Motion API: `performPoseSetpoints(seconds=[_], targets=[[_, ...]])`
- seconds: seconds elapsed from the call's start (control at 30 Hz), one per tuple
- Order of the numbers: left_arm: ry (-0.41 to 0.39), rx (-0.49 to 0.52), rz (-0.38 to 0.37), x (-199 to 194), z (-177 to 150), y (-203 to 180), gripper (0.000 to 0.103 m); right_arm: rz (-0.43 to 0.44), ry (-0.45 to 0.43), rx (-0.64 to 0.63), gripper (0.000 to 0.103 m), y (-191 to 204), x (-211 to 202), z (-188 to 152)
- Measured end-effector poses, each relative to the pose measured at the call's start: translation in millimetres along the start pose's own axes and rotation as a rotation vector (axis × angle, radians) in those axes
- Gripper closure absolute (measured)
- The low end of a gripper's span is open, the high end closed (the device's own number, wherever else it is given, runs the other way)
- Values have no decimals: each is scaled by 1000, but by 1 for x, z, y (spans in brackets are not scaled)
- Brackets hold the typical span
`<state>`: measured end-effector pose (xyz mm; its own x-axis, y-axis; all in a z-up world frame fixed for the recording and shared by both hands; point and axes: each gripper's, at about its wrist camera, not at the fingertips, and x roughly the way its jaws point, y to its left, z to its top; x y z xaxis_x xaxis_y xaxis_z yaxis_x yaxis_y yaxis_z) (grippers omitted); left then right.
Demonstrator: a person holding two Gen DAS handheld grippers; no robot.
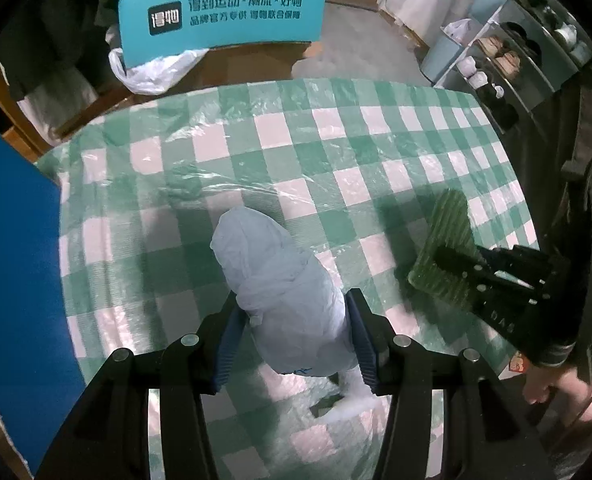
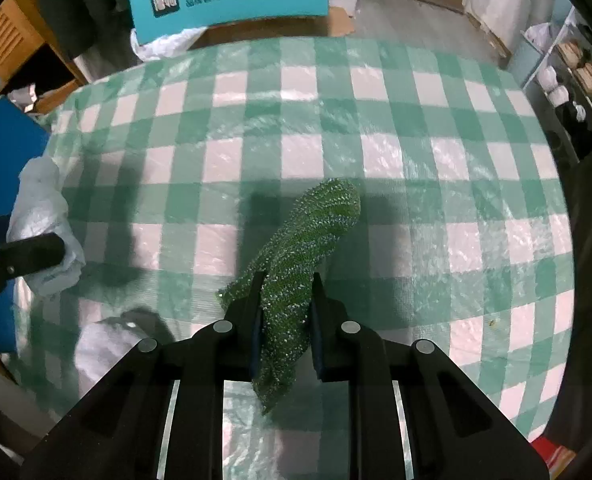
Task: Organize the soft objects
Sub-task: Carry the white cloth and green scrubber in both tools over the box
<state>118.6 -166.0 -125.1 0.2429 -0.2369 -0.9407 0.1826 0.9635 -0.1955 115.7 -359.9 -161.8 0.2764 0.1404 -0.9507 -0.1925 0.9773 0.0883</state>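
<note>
Bundle clamped in left hand-held gripper; scrubber pinched in right.

Two close wrist views, shared tablecloth.

Crumpled pale-blue bag and sparkly green cloth, both gripped

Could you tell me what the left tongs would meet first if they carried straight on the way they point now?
Probably the checked tablecloth: the left tongs, already shut on the pale plastic bundle, have nothing else ahead on it. The teal sign stands beyond the far edge; depth is unclear.
</note>
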Motion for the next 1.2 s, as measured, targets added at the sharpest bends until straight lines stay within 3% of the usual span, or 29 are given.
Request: performPoseSetpoints(seconds=[0.6, 1.2], targets=[[-111, 7, 9, -61, -28, 22, 51, 63, -133, -109, 85, 58, -64, 10], [-191, -9, 8, -108, -49, 46, 51, 115, -197, -209, 85, 112, -102, 15]])
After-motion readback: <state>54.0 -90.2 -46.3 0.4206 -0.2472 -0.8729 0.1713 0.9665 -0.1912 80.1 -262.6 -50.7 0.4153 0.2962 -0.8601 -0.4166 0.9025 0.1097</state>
